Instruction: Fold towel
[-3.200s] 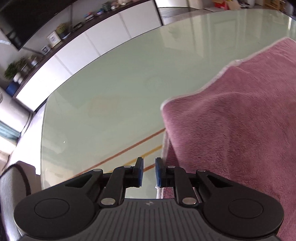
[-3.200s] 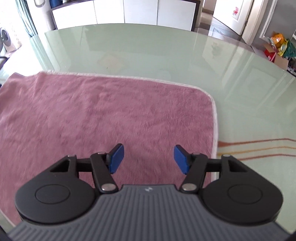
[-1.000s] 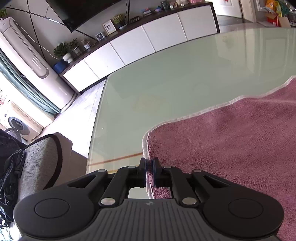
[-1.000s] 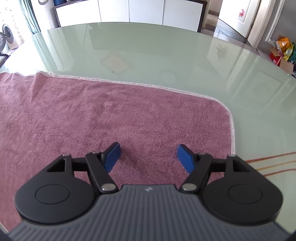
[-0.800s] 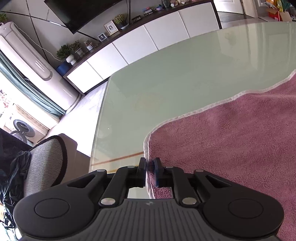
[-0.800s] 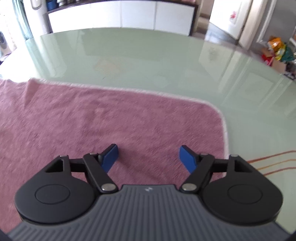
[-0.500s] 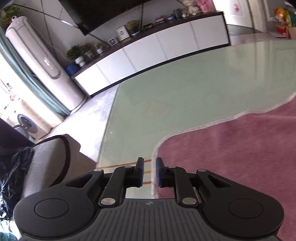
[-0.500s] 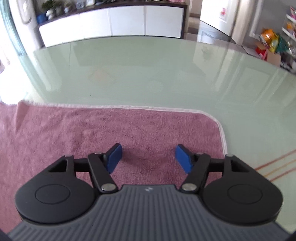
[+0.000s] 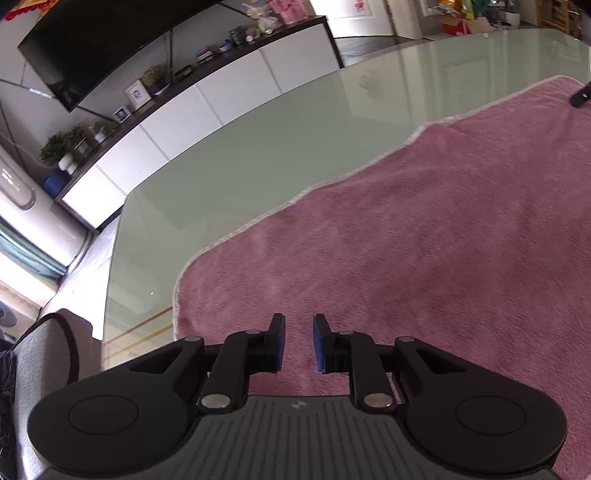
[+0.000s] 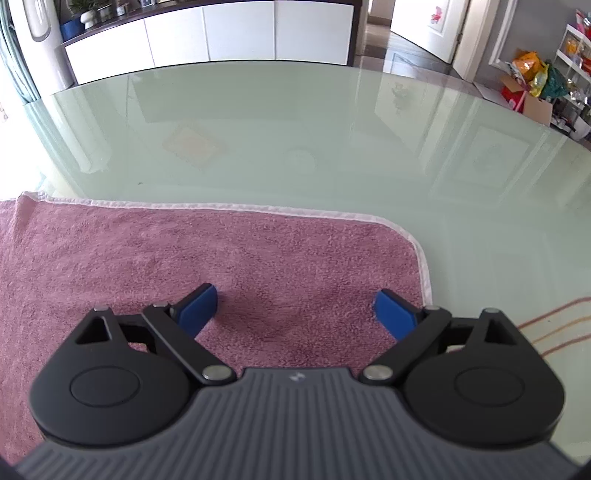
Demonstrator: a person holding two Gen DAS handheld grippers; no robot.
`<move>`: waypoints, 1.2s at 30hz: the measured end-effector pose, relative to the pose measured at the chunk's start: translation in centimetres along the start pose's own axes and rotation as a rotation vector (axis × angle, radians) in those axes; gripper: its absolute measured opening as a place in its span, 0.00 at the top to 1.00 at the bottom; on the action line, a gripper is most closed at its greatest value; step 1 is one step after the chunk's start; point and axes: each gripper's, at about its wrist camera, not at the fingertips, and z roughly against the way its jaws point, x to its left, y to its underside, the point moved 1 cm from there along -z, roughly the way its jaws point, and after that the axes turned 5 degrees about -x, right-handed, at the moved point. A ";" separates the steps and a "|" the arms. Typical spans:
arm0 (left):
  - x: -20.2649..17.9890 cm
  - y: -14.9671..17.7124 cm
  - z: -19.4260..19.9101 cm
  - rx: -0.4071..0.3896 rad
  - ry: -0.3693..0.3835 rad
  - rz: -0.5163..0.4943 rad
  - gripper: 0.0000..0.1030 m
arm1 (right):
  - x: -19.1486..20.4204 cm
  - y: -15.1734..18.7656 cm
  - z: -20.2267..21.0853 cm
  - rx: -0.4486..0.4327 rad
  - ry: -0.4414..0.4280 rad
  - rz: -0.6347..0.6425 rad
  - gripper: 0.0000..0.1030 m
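- The pink towel point(image 9: 424, 240) lies spread flat on the glass desk point(image 9: 258, 158), its white-hemmed edge running along the open glass.
- One rounded towel corner sits near the desk's left edge in the left wrist view; the other rounded corner point(image 10: 413, 236) shows in the right wrist view, with bare glass beyond it.
- The left gripper point(image 9: 298, 341) hangs over the towel just inside that left corner. Its fingers point(image 9: 277, 341) have just been easing apart and now stand a narrow gap apart, nothing pinched between them.
- The right gripper point(image 10: 295, 306) is over the towel near its right corner. Its fingers point(image 10: 197, 304) have just swung wider and stand spread, blue pads clear of each other, only flat towel below the gap.
- A slight dimple shows in the pile between the right fingers.
- White cabinets point(image 10: 240, 33) line the far wall.
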 end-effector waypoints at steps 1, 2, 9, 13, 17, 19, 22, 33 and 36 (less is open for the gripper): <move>-0.3 0.0 -0.1 0.000 0.010 -0.001 0.79 | -0.3 0.0 0.0 0.000 0.005 -0.005 0.09; -0.7 -0.1 -0.1 -0.001 0.021 -0.002 0.79 | -0.6 0.0 0.0 -0.001 0.012 -0.011 0.09; -2.8 -0.7 -1.4 -0.007 0.062 -0.024 0.77 | -3.1 0.0 -0.1 -0.007 0.070 -0.068 0.08; -3.2 -0.8 -2.1 -0.009 0.044 -0.022 0.77 | -2.5 -0.2 0.2 -0.011 0.102 -0.048 0.09; -2.7 -1.0 -1.8 0.003 0.039 0.007 0.76 | -2.1 0.1 1.7 -0.031 -0.017 -0.103 0.40; -2.4 -0.5 -0.9 -0.008 0.037 0.013 0.75 | -2.3 0.7 3.2 -0.041 -0.120 -0.169 0.39; -1.8 0.4 0.9 -0.027 0.036 0.037 0.71 | -2.2 2.4 6.0 -0.043 -0.193 -0.177 0.39; 1.0 7.6 5.2 0.016 0.004 0.146 0.70 | -4.9 12.3 14.2 0.002 -0.178 -0.187 0.39; 1.5 9.2 5.8 0.043 -0.016 0.158 0.70 | -5.9 14.2 15.4 0.021 -0.148 -0.211 0.39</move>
